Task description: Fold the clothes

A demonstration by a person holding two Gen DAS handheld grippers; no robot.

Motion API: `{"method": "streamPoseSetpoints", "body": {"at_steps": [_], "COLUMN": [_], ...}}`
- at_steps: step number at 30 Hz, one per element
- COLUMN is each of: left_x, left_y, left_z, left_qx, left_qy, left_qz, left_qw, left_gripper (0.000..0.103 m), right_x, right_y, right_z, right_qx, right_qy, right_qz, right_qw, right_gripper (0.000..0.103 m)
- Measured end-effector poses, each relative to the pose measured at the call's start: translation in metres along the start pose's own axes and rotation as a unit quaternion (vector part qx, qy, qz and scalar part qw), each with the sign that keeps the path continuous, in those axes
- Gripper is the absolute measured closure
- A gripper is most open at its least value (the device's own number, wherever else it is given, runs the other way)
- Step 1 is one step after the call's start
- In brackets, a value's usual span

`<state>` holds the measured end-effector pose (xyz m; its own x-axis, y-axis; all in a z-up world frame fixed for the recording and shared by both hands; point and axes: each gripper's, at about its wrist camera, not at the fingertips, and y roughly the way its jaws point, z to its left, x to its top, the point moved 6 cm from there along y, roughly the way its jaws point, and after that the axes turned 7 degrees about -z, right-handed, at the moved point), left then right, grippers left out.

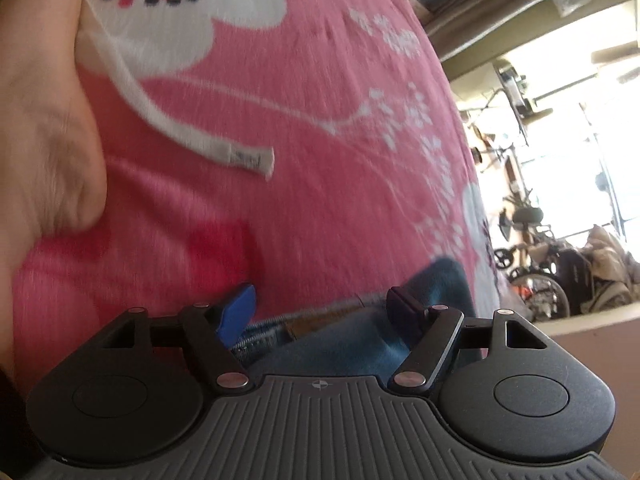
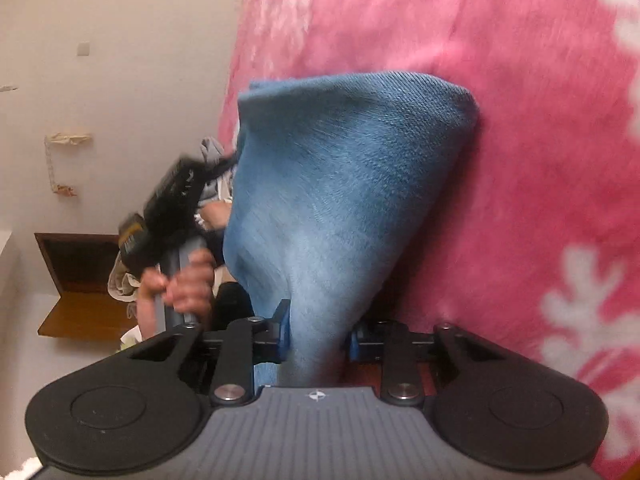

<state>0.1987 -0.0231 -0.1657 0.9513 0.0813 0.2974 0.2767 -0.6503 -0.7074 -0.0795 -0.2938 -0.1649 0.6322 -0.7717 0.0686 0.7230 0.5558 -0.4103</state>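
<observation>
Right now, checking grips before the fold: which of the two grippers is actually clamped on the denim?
The right gripper: its pads pinch the blue jeans. The left gripper stands open over the waistband, pressing nothing.

In the left wrist view we see only a strip of the jeans (image 1: 344, 344); the left claw (image 1: 322, 306) and its body cover the rest, and whether its pads touch denim we cannot tell. The pink floral blanket (image 1: 280, 92) is motion-blurred and runs off the top edge. The wheeled frames (image 1: 536, 276) past the bed are too small and overexposed to identify. In the right wrist view the denim's lower end passes behind the right claw (image 2: 318, 338). The person's hand (image 2: 188, 284) is blurred, and the denim partly hides it.
</observation>
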Motion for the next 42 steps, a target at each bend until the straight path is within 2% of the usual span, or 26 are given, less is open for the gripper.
{"method": "streamPoseSetpoints", "body": {"at_steps": [4, 6, 9, 12, 14, 16, 17, 19, 21, 23, 24, 26, 29, 32, 35, 37, 42], "left_x": [-0.028, -0.051, -0.106, -0.165, -0.180, -0.179, -0.174, -0.161, -0.150, -0.145, -0.147, -0.154, -0.168, -0.176, -0.184, -0.196, -0.210], "left_y": [-0.010, -0.015, -0.029, -0.039, -0.045, -0.054, -0.060, -0.074, -0.088, -0.098, -0.098, -0.092, -0.064, -0.047, -0.041, -0.040, -0.048], "left_z": [0.005, 0.006, -0.001, -0.010, -0.009, -0.005, -0.004, -0.001, 0.000, -0.001, -0.002, -0.004, -0.011, -0.021, -0.036, -0.049, -0.055], "left_qx": [-0.038, -0.060, -0.097, -0.105, -0.096, -0.090, -0.087, -0.084, -0.079, -0.080, -0.076, -0.063, -0.043, -0.044, -0.052, -0.066, -0.098], "left_qy": [-0.048, -0.075, -0.092, -0.091, -0.091, -0.097, -0.097, -0.094, -0.090, -0.080, -0.072, -0.054, -0.052, -0.053, -0.021, 0.014, -0.001], "left_qz": [0.052, 0.085, 0.142, 0.180, 0.158, 0.118, 0.099, 0.060, 0.030, 0.010, 0.010, 0.019, 0.061, 0.052, 0.041, 0.058, 0.104], "left_qw": [0.9968, 0.9917, 0.9808, 0.9738, 0.9785, 0.9842, 0.9866, 0.9902, 0.9924, 0.9935, 0.9944, 0.9963, 0.9959, 0.9963, 0.9976, 0.9960, 0.9897], "left_gripper": [0.031, 0.031, 0.031, 0.030, 0.030, 0.030, 0.030, 0.029, 0.026, 0.023, 0.018, 0.016, 0.016, 0.011, 0.010, 0.011, 0.017], "right_x": [0.025, 0.045, 0.080, 0.114, 0.136, 0.148, 0.150, 0.145, 0.140, 0.131, 0.126, 0.116, 0.108, 0.106, 0.107, 0.105, 0.098], "right_y": [-0.021, -0.034, -0.056, -0.072, -0.082, -0.089, -0.090, -0.092, -0.095, -0.093, -0.091, -0.093, -0.088, -0.081, -0.081, -0.081, -0.080], "right_z": [0.000, -0.004, -0.007, -0.020, -0.033, -0.050, -0.052, -0.047, -0.043, -0.035, -0.032, -0.031, -0.033, -0.033, -0.040, -0.040, -0.033], "right_qx": [-0.002, 0.001, -0.013, -0.013, -0.013, -0.028, -0.019, -0.010, -0.003, -0.013, -0.022, -0.035, -0.039, -0.034, -0.013, -0.004, 0.013], "right_qy": [-0.014, -0.018, -0.047, -0.052, -0.048, -0.032, -0.023, -0.034, -0.047, -0.077, -0.093, -0.121, -0.129, -0.118, -0.090, -0.086, -0.117], "right_qz": [0.004, 0.026, 0.062, 0.077, 0.079, 0.066, 0.062, 0.057, 0.054, 0.071, 0.081, 0.101, 0.114, 0.116, 0.109, 0.105, 0.118], "right_qw": [1.000, 1.000, 0.997, 0.996, 0.996, 0.997, 0.998, 0.998, 0.997, 0.994, 0.992, 0.987, 0.984, 0.986, 0.990, 0.991, 0.986], "right_gripper": [0.075, 0.075, 0.075, 0.072, 0.069, 0.069, 0.068, 0.065, 0.056, 0.054, 0.053, 0.053, 0.052, 0.051, 0.051, 0.052, 0.053]}}
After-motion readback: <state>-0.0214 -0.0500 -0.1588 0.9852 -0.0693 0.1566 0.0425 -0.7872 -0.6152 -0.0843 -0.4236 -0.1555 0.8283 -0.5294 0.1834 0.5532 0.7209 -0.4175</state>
